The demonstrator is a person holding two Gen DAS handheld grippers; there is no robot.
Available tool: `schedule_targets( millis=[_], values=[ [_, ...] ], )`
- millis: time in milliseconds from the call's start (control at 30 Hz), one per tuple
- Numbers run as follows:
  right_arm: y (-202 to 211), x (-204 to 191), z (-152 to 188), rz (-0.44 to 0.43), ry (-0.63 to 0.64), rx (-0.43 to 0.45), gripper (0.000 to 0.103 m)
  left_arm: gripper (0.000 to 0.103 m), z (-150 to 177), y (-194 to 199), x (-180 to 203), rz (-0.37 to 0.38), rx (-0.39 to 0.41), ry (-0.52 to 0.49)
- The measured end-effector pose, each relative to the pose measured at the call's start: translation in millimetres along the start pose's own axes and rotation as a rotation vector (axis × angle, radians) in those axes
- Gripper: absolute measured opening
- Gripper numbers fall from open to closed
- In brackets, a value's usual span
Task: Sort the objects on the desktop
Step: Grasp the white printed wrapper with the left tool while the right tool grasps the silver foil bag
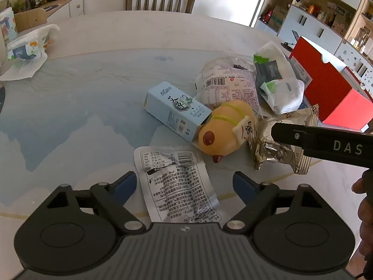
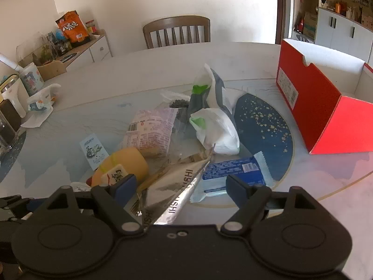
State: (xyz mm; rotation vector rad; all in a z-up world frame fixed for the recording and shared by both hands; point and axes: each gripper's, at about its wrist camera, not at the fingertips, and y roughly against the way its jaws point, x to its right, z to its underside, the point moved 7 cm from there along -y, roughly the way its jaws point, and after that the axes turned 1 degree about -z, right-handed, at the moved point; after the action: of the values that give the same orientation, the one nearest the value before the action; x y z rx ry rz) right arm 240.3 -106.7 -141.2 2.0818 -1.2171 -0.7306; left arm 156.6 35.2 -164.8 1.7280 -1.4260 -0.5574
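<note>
- Hovering over a pale marble-patterned worktop (image 1: pixel 93 88), the left gripper (image 1: pixel 184 186) has its blue-tipped fingers (image 1: pixel 127 185) spread, not gripping; a flat white printed sachet (image 1: pixel 177 184) lies between them, pads clear of it.
- Just beyond those fingers sit a yellow rubber animal toy (image 1: pixel 223 128) and a light-blue carton (image 1: pixel 172 109), touching.
- The right gripper (image 2: pixel 180 186) also stands open, fingers (image 2: pixel 237 186) on either side of a crinkled silver foil packet (image 2: pixel 172 186), untouched.
- Beside its right finger lies a blue wrapper (image 2: pixel 233 170); well beyond, an open red cardboard box (image 2: pixel 326 107).
</note>
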Motion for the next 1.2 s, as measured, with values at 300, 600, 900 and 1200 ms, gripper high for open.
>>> schedule_targets(
  millis=[300,600,900,1200],
  values=[
    [-2.4,-3.3,-0.9,-0.013,0.012,-0.002,0.081,0.061,-2.8,0.4,0.2,0.002,0.001,-0.001],
    [-3.4,-3.6,-0.6,-0.042,0.010,-0.025,0.046,0.051,-4.0,2.9,2.8,0.014,0.014,-0.009],
    [2.7,-3.1,0.0,-0.038,0.022,-0.016,0.035,0.035,-5.3,9.4,5.9,0.042,0.039,-0.027],
    [15.6,4.4,-1.8,-0.049,-0.010,0.002,0.023,0.034,-3.7,14.9,3.4,0.056,0.047,-0.027]
  ],
)
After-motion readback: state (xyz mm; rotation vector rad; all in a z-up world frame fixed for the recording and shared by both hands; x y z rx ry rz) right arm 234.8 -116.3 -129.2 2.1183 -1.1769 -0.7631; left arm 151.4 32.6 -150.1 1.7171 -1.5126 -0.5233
